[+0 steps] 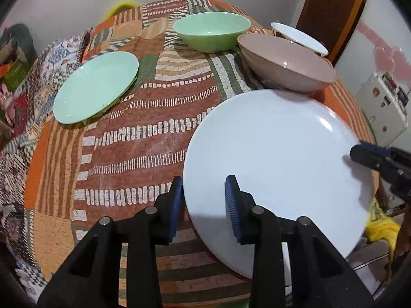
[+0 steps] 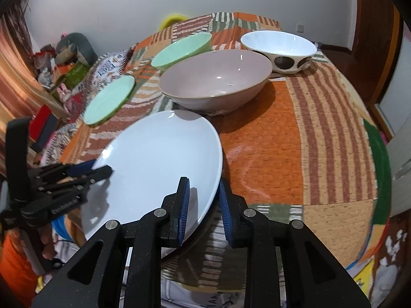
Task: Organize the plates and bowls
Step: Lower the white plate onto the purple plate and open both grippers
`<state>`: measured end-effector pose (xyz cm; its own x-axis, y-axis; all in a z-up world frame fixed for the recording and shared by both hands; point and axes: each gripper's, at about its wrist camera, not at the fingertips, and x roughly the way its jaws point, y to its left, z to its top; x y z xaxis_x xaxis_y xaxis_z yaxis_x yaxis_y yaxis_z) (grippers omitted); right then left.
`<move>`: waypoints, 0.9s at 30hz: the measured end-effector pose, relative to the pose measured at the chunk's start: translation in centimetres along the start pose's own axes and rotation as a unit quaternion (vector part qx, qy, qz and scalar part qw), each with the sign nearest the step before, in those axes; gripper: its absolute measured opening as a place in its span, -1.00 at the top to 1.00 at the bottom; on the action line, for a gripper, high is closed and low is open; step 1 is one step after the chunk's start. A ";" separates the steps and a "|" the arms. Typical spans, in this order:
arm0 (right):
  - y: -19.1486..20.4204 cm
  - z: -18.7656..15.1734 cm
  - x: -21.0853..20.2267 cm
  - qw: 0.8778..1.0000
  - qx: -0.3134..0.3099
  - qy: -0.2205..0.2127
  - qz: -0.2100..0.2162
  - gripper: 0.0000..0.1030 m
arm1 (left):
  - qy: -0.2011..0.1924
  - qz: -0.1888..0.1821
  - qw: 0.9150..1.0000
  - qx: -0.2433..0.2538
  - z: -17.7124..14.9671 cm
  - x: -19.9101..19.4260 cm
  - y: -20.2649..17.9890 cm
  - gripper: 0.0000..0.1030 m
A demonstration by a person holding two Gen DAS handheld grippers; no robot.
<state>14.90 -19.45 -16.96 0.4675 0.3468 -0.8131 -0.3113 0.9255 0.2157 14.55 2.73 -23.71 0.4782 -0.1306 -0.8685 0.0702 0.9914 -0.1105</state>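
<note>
A large pale blue plate (image 1: 277, 159) is held tilted above the table's near edge; it also shows in the right wrist view (image 2: 159, 154). My left gripper (image 1: 205, 205) is shut on its left rim. My right gripper (image 2: 204, 205) is shut on its right rim, and its fingertips (image 1: 364, 154) show in the left wrist view. A green plate (image 1: 96, 87) lies at the left. A green bowl (image 1: 212, 34), a pink bowl (image 1: 285, 63) and a white spotted bowl (image 2: 280, 50) stand at the back.
The round table wears a striped orange and brown patchwork cloth (image 1: 143, 138). A wooden door frame (image 1: 331, 12) stands at the back right. Cluttered toys and boxes (image 2: 64, 71) sit left of the table. A white wall is behind.
</note>
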 end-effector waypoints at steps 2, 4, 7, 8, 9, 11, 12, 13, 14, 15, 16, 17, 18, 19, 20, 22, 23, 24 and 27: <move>-0.3 -0.1 0.0 1.000 -0.001 0.000 -0.001 0.56 | 0.002 -0.004 1.000 -0.006 0.0 0.0 0.2 0.36; -0.5 0.0 -0.2 1.000 0.002 -0.003 0.006 0.56 | 0.001 -0.004 1.000 -0.008 0.0 0.0 0.3 0.36; -0.3 0.0 -0.3 1.000 -0.004 -0.005 0.003 0.56 | -0.001 0.000 1.000 -0.004 0.0 -0.3 0.2 0.36; -0.3 0.0 -0.2 1.000 -0.005 -0.003 0.001 0.56 | -0.005 0.001 1.000 -0.002 -0.1 -0.6 0.2 0.36; -0.3 -0.1 -0.3 1.000 -0.005 -0.003 0.001 0.56 | -0.008 0.002 1.000 -0.003 0.0 -0.9 0.3 0.36; -0.3 0.1 -0.4 1.000 -0.005 -0.004 -0.001 0.56 | -0.018 0.004 1.000 -0.006 0.1 -1.7 0.6 0.36; -0.2 0.2 -0.6 1.000 -0.005 -0.006 -0.002 0.56 | -0.024 0.005 1.000 -0.009 0.3 -2.2 0.9 0.36; -0.1 0.3 -0.8 1.000 -0.007 -0.010 -0.003 0.55 | -0.029 0.006 1.000 -0.011 0.4 -2.7 1.2 0.36; 0.0 0.5 -1.0 1.000 -0.010 -0.014 -0.003 0.55 | -0.036 0.006 0.999 -0.015 0.6 -3.3 1.5 0.36; 0.2 0.8 -1.3 1.000 -0.013 -0.019 -0.003 0.55 | -0.042 0.007 0.999 -0.018 0.8 -3.8 1.8 0.35; 0.4 1.0 -1.5 1.000 -0.017 -0.024 -0.003 0.55 | -0.050 0.007 0.998 -0.023 1.0 -4.4 2.2 0.35; 0.7 1.4 -1.8 0.999 -0.022 -0.029 -0.003 0.55 | -0.060 0.007 0.998 -0.028 1.2 -5.2 2.6 0.34; 0.9 1.7 -2.0 0.999 -0.026 -0.035 -0.002 0.54 | -0.069 0.008 0.997 -0.032 1.4 -5.9 3.0 0.33; 1.3 2.1 -2.3 0.999 -0.032 -0.041 -0.001 0.54 | -0.083 0.014 0.996 -0.037 1.7 -6.8 3.5 0.33; 1.7 2.5 -2.5 0.998 -0.038 -0.048 0.001 0.53 | -0.093 0.018 0.995 -0.040 1.9 -7.5 3.9 0.33; 2.6 3.3 -3.0 0.997 -0.049 -0.058 0.010 0.53 | -0.112 0.025 0.992 -0.046 2.4 -8.9 4.8 0.31; 3.2 3.9 -3.2 0.996 -0.056 -0.064 0.019 0.53 | -0.122 0.030 0.991 -0.050 2.8 -9.6 5.4 0.26; 3.8 4.5 -3.4 0.995 -0.063 -0.069 0.026 0.53 | -0.131 0.035 0.989 -0.053 3.1 -10.2 5.9 0.18; 6.0 6.3 -3.9 0.991 -0.090 -0.090 0.040 0.48 | -0.163 0.059 0.983 -0.063 3.8 -12.2 7.7 0.07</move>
<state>16.41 -14.28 -9.12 0.5693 0.4551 -0.6846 -0.4894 0.8568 0.1626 12.58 11.92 -12.18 0.7324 0.0089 -0.6808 -0.1009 0.9903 -0.0956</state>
